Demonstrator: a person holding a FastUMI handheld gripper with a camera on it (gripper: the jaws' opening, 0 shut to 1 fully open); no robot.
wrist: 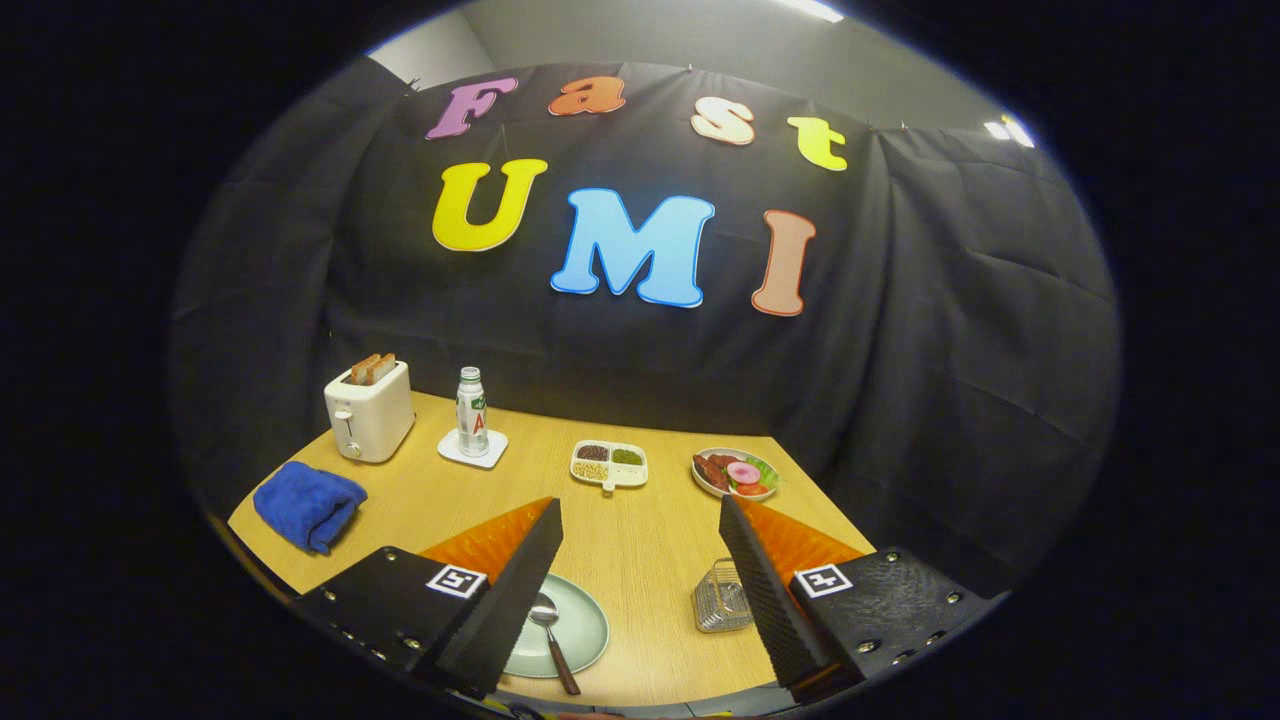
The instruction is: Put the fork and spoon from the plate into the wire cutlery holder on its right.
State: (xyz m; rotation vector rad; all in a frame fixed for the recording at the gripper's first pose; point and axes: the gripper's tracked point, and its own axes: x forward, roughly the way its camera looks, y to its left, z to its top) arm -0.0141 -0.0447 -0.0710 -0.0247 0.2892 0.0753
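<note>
Gripper (640, 580): held high above the near edge of the wooden table (640, 540); the fingers are spread wide apart, and nothing is held between them.

Spoon (553, 632): seen lying on the pale green plate (585, 630), just inside the left finger, bowl toward the far side, dark handle pointing near and slightly right, its end past the plate rim.

Fork: cannot be made out; if it is on the plate, it is presumably hidden behind the left finger.

Wire cutlery holder (722, 602): standing upright on the table to the right of the plate, partly covered by the right finger; it appears empty, though its interior is not fully seen.

Far objects: a divided snack tray (610, 464) and a dish of salad (736, 474) are set beyond the fingers; further left, a bottle on a coaster (472, 412), a toaster with bread (369, 410), and a blue cloth (308, 505) near the left edge.

Step in hand: judged to be the approach, with no cutlery yet lifted and the task barely begun.

Next move: a descent toward the plate is called for, shifted left so that the spoon handle falls between the fingers; the overhanging handle end is judged the easiest place to close on. A flat, thin handle may slip if it is taken too shallowly.
</note>
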